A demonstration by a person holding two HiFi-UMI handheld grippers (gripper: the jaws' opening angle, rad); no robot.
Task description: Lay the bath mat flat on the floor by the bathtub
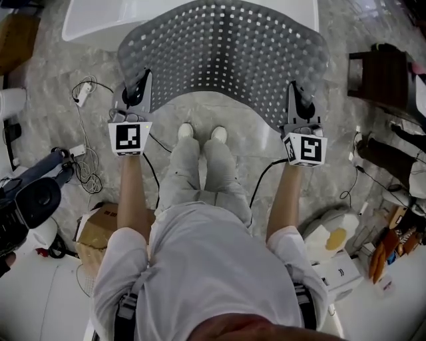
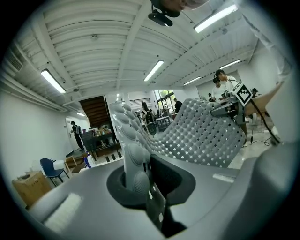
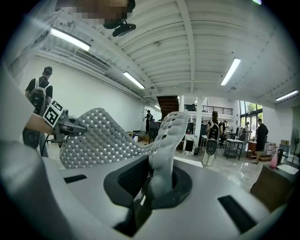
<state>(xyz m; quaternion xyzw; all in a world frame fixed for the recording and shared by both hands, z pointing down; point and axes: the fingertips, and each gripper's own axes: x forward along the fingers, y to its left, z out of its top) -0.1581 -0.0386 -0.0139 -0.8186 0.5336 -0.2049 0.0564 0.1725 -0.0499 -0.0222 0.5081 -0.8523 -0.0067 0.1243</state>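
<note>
The left claw [image 1: 140,83] and right claw [image 1: 293,92] each pinch shut on 1 near corner of the grey perforated bath mat [image 1: 223,53], which arches ahead between them toward the white bathtub [image 1: 100,20].

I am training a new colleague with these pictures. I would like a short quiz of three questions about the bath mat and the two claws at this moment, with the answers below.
1. True or false: the left claw and the right claw are each shut on a corner of the bath mat.
2. The mat is: A) lying flat, released by both claws; B) held up, curving between the claws; C) rolled into a tight tube.
3. Fill in: the white thing beyond the mat's far edge is the ____.
Key: 1 true; 2 B; 3 bathtub.
</note>
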